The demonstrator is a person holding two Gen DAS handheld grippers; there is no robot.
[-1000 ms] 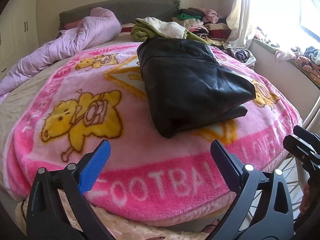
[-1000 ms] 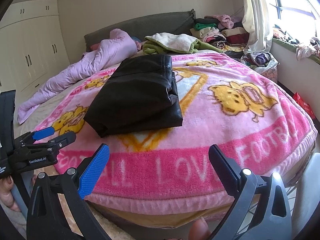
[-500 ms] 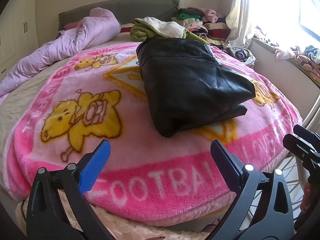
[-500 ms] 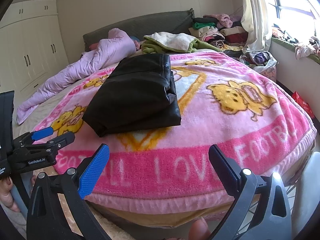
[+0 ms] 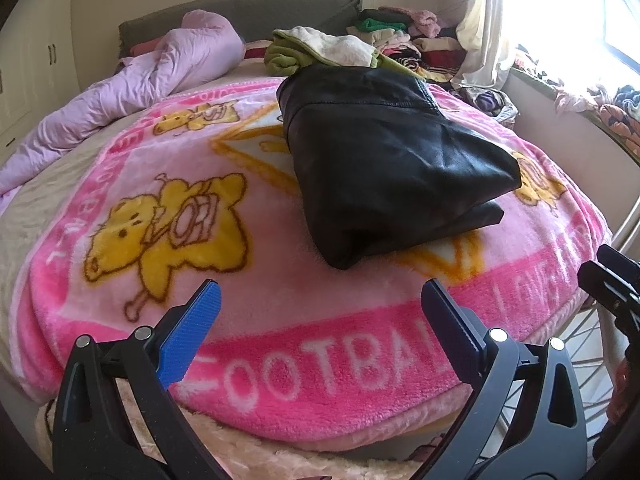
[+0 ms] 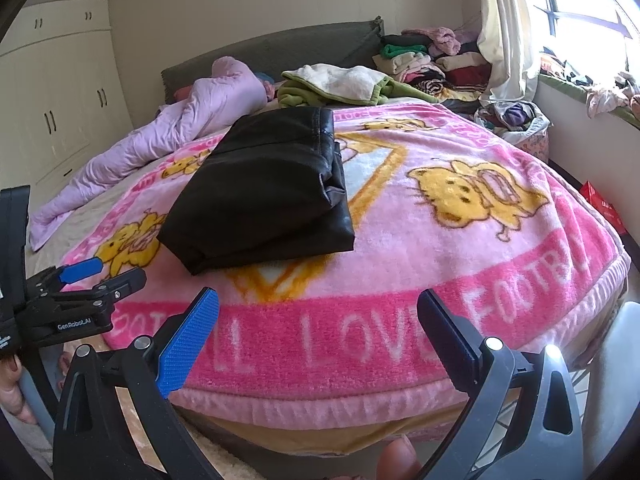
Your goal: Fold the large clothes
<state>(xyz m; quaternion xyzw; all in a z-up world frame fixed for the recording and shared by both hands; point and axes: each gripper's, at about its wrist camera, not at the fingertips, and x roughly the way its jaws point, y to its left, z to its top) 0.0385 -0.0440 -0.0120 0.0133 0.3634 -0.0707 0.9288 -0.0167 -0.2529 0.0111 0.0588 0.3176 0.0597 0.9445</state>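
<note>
A black leather garment (image 5: 384, 160) lies folded into a compact bundle on the pink cartoon blanket (image 5: 168, 272) in the middle of the bed; it also shows in the right wrist view (image 6: 268, 188). My left gripper (image 5: 320, 312) is open and empty, held near the bed's front edge, short of the garment. My right gripper (image 6: 318, 320) is open and empty, also near the front edge. The left gripper shows at the left of the right wrist view (image 6: 96, 276), and the right gripper's tip shows at the right edge of the left wrist view (image 5: 612, 280).
A lilac quilt (image 5: 152, 84) lies bunched at the back left. A green and cream garment (image 5: 320, 50) lies behind the black one. Stacked clothes (image 6: 432, 60) sit at the headboard corner. A curtain and window ledge with more clothes run along the right. Wardrobes (image 6: 60, 100) stand left.
Both grippers stay open and nearly still; the views have shifted only very slightly. The black garment has not moved.
</note>
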